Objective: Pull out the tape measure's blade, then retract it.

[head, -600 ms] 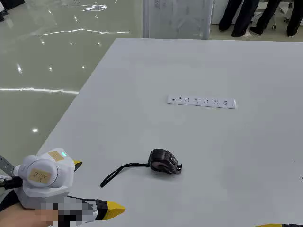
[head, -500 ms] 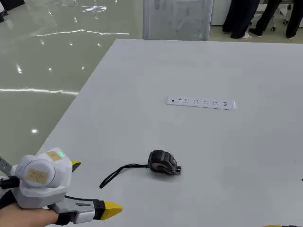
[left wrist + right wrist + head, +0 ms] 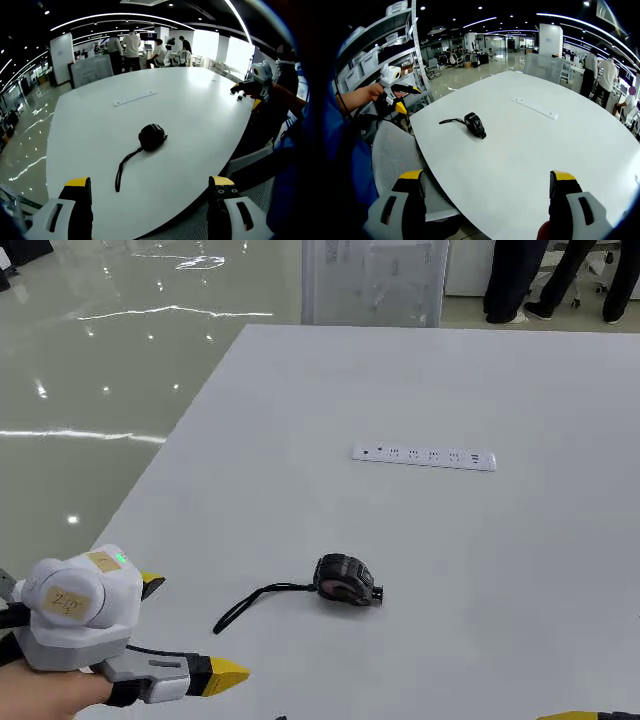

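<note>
A black tape measure (image 3: 347, 581) lies on the white table (image 3: 420, 380), blade in, its black strap (image 3: 245, 605) trailing left. My left gripper (image 3: 190, 630) hovers open at the table's near-left corner, well short of the strap. In the left gripper view the tape measure (image 3: 152, 136) sits ahead of the wide-apart yellow-tipped jaws of the left gripper (image 3: 150, 182). My right gripper (image 3: 486, 176) is open too, off the table's edge, with the tape measure (image 3: 475, 124) some way ahead. One yellow fingertip (image 3: 590, 716) of it peeks in at the head view's bottom right.
A white power strip (image 3: 424, 456) lies flat beyond the tape measure, mid-table. People stand past the far edge (image 3: 520, 280). A grey mesh chair (image 3: 395, 155) sits by the table's near side. Shiny floor (image 3: 90, 370) lies to the left.
My left gripper has drifted slightly left and down in the head view, still open. The tape measure and strap lie where they were.
</note>
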Demonstrator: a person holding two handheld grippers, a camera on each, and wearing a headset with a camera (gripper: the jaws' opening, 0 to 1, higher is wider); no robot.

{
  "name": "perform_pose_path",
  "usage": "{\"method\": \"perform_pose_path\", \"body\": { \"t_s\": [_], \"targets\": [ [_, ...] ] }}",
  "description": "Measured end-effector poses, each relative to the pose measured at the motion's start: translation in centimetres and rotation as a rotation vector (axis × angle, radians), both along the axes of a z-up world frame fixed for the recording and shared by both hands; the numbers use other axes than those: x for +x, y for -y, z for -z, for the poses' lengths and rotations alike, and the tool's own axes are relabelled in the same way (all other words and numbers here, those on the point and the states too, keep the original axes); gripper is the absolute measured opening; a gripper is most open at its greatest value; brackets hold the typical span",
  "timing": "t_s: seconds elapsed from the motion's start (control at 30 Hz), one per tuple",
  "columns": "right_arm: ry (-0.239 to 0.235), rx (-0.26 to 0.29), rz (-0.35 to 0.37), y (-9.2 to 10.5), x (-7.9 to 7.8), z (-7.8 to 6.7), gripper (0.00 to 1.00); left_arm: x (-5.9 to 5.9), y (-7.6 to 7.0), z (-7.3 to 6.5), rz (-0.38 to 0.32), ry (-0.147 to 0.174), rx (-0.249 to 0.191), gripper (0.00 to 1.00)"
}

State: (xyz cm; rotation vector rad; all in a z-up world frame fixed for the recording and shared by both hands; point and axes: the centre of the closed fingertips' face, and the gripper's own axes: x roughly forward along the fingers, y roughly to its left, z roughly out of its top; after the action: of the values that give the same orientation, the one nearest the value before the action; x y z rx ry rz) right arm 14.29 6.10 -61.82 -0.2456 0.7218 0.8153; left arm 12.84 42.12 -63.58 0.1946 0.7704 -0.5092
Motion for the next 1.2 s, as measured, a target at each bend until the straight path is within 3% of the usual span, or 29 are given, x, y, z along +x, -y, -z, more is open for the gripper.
{"method": "perform_pose_path", "body": {
  "t_s": [0.2,0.43,0.7,0.83,1.0,1.2],
  "targets": [
    [-0.001,-0.003,-0.012,-0.2,-0.1,0.2,1.0,0.0,0.0,-0.1,0.003,0.007,0.004,0.93],
    [-0.01,-0.005,-0.021,-0.3,0.2,0.8,1.0,0.4,-0.3,0.8,0.026,-0.008,0.008,0.93],
    [-0.02,-0.019,-0.046,-1.0,0.8,1.4,0.99,1.4,-1.0,1.5,0.05,-0.007,0.016,0.93],
    [-0.018,-0.022,-0.067,-1.6,1.2,1.8,0.99,2.0,-0.9,1.6,0.078,0.01,0.008,0.93],
    [-0.022,-0.035,-0.088,-1.8,2.0,2.5,0.97,2.5,-0.9,2.3,0.104,0.006,0.031,0.93],
    [-0.029,-0.027,-0.117,-2.6,2.6,3.0,0.95,3.1,-0.5,2.9,0.131,0.012,0.023,0.93]
  ]
}}
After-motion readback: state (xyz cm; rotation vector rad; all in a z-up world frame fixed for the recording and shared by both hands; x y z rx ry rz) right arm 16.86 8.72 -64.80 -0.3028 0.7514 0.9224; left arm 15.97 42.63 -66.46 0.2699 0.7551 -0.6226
